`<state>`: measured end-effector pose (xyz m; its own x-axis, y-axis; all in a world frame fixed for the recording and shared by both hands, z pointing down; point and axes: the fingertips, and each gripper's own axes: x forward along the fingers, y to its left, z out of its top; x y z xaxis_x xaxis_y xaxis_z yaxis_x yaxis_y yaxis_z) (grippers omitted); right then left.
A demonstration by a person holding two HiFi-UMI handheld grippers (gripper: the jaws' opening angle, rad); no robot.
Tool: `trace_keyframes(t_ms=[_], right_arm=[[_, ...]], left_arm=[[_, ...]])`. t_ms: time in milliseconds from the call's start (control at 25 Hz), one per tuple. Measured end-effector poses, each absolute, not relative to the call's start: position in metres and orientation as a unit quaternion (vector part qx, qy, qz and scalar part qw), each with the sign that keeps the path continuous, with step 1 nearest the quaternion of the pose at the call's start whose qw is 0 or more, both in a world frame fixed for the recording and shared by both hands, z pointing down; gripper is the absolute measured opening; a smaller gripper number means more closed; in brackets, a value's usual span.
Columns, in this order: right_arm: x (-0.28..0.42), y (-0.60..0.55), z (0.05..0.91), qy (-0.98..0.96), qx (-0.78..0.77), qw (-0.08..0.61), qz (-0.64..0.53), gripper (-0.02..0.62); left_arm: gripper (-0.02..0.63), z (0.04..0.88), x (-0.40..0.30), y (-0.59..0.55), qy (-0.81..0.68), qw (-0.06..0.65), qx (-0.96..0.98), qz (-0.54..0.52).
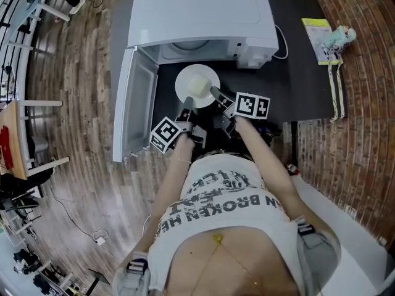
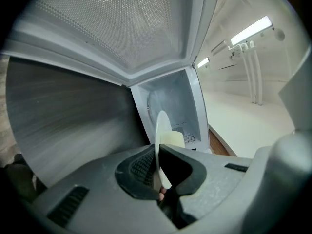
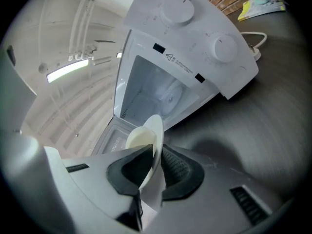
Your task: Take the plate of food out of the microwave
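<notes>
A: Where's the plate (image 1: 184, 79)?
B: Outside the microwave (image 1: 197, 11), just near its open mouth, over the dark table (image 1: 302, 85). It lies level, face up in head view. Resting on the table or held just above it, can't tell
A: Long axis?
B: It's round, so none. Both gripper views catch it edge-on, a thin white sliver running away from the camera toward the oven cavity
A: What's on it?
B: A pale cream block of food (image 1: 199, 85), about centre, a touch right. Squarish from above, no clear long side
A: And the left gripper (image 1: 185, 111)?
B: Jaws nearly together, pads clamped on the plate's near-left rim. It comes in from near, pointing far and a bit right
A: The right gripper (image 1: 216, 94)?
B: Also clamped on the rim, near-right side. Jaws a little wider apart than the left's, rim pinched between the ribbed pads. Points far and left
A: So both on the same plate?
B: Yes, one each side, marker cubes on the person's side
A: The door (image 1: 126, 103)?
B: Swung wide open at the microwave's left, sticking out toward near. The plate sits right of it, not touching
A: Inside the oven?
B: A round turntable (image 1: 185, 45) shows partly
A: Anything else?
B: Two knobs (image 3: 224, 48) on the control panel in the right gripper view, a white cable (image 1: 282, 48) by the microwave's right side, and a yellow-green packet (image 1: 318, 36) at the table's far right, well apart from the plate
</notes>
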<state>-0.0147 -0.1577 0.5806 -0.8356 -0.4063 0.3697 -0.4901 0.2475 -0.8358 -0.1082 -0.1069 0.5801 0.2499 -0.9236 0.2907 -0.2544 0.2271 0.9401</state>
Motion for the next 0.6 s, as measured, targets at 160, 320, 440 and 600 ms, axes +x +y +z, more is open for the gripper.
trace_keyframes(t_ms=[160,320,440,600], right_arm=[[-0.024,-0.135,0.580,-0.783,0.295,0.033,0.546,0.051],[-0.031,-0.107,0.577,-0.781,0.311,0.028,0.541,0.051],[-0.027,-0.086,0.576,-0.778,0.326,0.022,0.537,0.052],[-0.018,-0.055,0.579,-0.766,0.350,0.010,0.539,0.052]], left_arm=[[0.020,0.579,-0.119,-0.087,-0.529,0.575,0.555,-0.285],[0.019,0.576,-0.127,-0.062,-0.516,0.581,0.565,-0.276],[0.020,0.577,-0.125,-0.045,-0.504,0.588,0.573,-0.268],[0.019,0.580,-0.118,-0.020,-0.487,0.600,0.583,-0.252]])
